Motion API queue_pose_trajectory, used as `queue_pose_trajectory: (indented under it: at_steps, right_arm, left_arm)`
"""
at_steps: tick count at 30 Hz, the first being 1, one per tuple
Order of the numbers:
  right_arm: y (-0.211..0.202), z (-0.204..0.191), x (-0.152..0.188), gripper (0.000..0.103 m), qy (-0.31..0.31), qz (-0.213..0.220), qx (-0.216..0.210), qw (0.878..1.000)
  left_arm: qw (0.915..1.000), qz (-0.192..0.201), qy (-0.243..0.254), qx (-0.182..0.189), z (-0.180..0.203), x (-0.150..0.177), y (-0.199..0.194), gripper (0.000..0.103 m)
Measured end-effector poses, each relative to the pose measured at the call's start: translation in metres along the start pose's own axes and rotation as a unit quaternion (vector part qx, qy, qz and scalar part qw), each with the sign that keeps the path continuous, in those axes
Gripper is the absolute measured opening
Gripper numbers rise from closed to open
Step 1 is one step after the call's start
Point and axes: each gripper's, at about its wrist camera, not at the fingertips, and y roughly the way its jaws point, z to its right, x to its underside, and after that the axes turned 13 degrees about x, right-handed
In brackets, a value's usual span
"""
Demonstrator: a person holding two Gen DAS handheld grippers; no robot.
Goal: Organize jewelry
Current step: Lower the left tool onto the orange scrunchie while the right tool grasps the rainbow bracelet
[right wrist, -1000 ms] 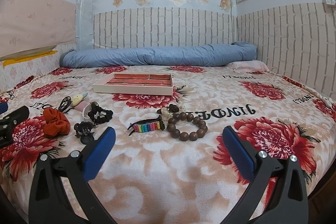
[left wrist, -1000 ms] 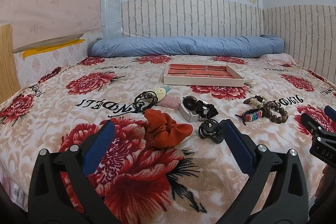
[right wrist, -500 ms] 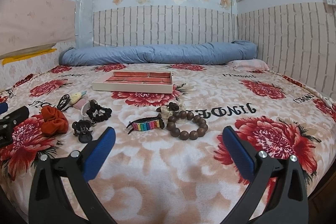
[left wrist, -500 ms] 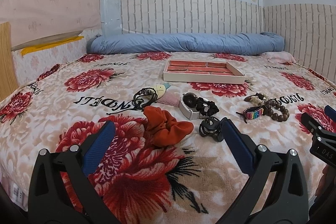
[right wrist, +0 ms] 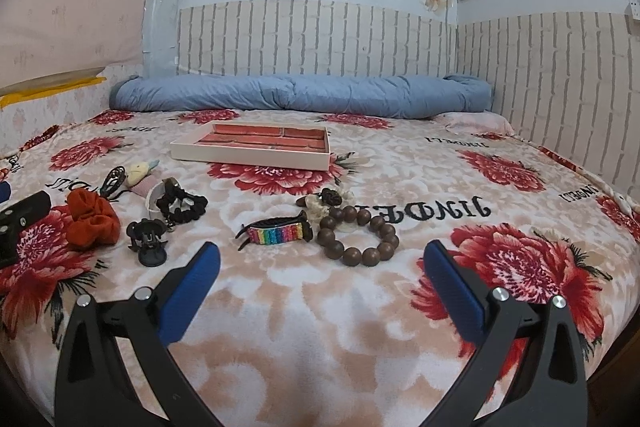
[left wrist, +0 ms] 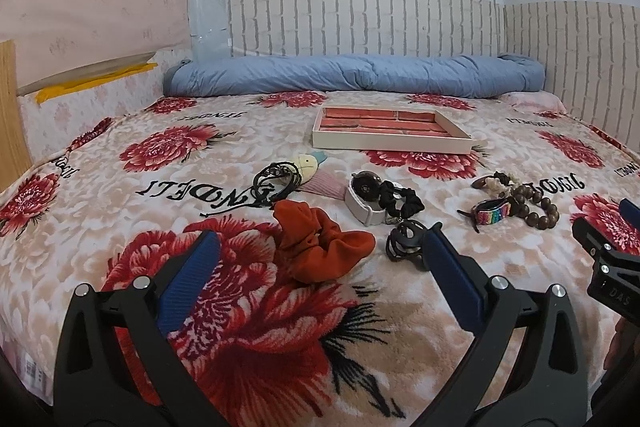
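Both grippers hang low over a bed (left wrist: 120,211) covered in a red-flower blanket, each with its jaws spread wide and holding nothing. The left gripper (left wrist: 320,255) points at an orange scrunchie (left wrist: 320,247), which lies just ahead of its blue pads. A black claw clip (left wrist: 404,245) sits right beside the right-hand pad (partly hidden behind it in the left wrist view). Beyond these lie a white watch (left wrist: 362,197) touching a black scrunchie (left wrist: 402,197), a tangle of black cord (left wrist: 276,179) and a small plush fish clip (left wrist: 308,165).

The right gripper (right wrist: 322,263) faces a rainbow-striped band (right wrist: 276,231) and a brown wooden bead bracelet (right wrist: 358,235), the 2 lying just beside each other. A smaller brown-and-cream bracelet (right wrist: 324,201) rests just behind them.

The jewelry tray (right wrist: 248,155), pale outside with red-lined compartments, sits farther up the bed, well apart from all the pieces. A rolled blue quilt (right wrist: 300,95) lies along the wall.
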Motion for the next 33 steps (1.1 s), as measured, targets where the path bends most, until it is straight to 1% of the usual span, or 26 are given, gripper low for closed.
queue_pose_trajectory:
  at_steps: [5, 12, 18, 23, 26, 30, 33]
  right_arm:
    - [0.012, 0.001, -0.001, 0.099, 0.007, -0.021, 0.005, 1.000]
    - [0.020, 0.000, -0.009, 0.099, 0.009, -0.018, 0.016, 1.000]
    - [0.033, -0.011, -0.015, 0.099, -0.007, -0.038, -0.003, 0.999]
    - [0.049, -0.025, -0.020, 0.099, -0.006, -0.066, -0.021, 0.998]
    - [0.057, -0.033, -0.020, 0.099, -0.013, -0.079, -0.020, 0.997]
    - [0.067, -0.039, -0.020, 0.099, -0.015, -0.094, -0.023, 0.995]
    - [0.074, -0.043, -0.022, 0.099, -0.017, -0.101, -0.022, 0.994]
  left_arm:
    - [1.0000, -0.008, 0.001, -0.002, -0.005, -0.003, 0.009, 0.098]
    - [0.9997, -0.023, -0.003, 0.002, -0.013, -0.009, 0.022, 0.098]
    - [0.9993, -0.037, 0.001, 0.006, -0.019, -0.013, 0.034, 0.098]
    - [0.9988, -0.048, -0.004, 0.009, -0.028, -0.017, 0.045, 0.098]
    - [0.9983, -0.058, -0.004, 0.008, -0.034, -0.018, 0.054, 0.098]
    - [0.9970, -0.074, -0.019, 0.013, -0.044, -0.019, 0.066, 0.098]
    - [0.9967, -0.078, -0.021, 0.010, -0.048, -0.020, 0.073, 0.098]
